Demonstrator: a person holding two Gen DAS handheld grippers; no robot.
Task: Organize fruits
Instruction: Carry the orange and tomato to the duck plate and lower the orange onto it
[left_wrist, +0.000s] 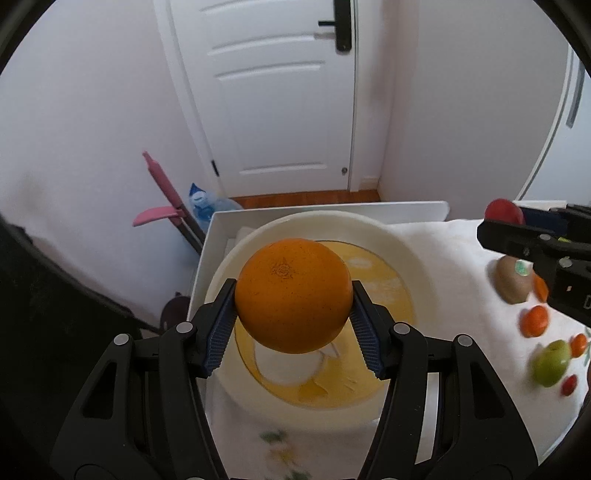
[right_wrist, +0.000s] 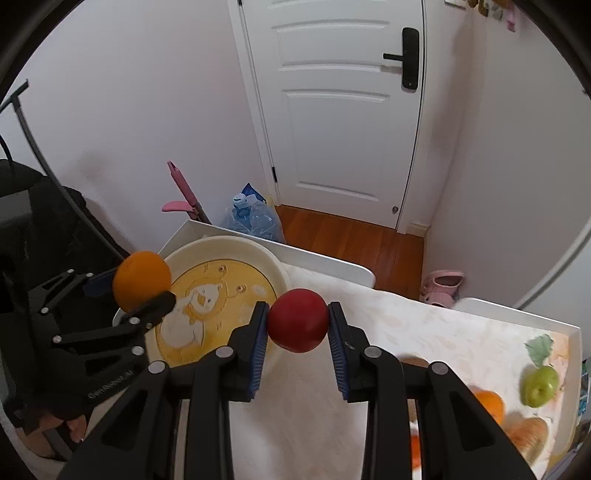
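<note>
So the left claw has a big orange pinched between its blue ribbed pads, closed snug on both sides of it; the fruit hangs in the air right over the cream-coloured bowl, which has a yellow bottom with a cartoon bear on it; bowl sits at the far left corner of the tabletop, on a white cloth.

Right claw is doing the same thing with a red apple; pads pressed on either side, apple held up off the cloth, just beside the bowl's near-right rim and not quite over it; from that camera you can also see the left claw off to the left with the orange over the bowl's left edge.

Rest of the fruit is lying loose on the cloth to the right; a green apple, a kiwi, a few small tangerines and something small and red, kinda blurry; well apart from the bowl.

Background is a white door, a pink-handled mop against the wall, and a blue water jug on the floor.
</note>
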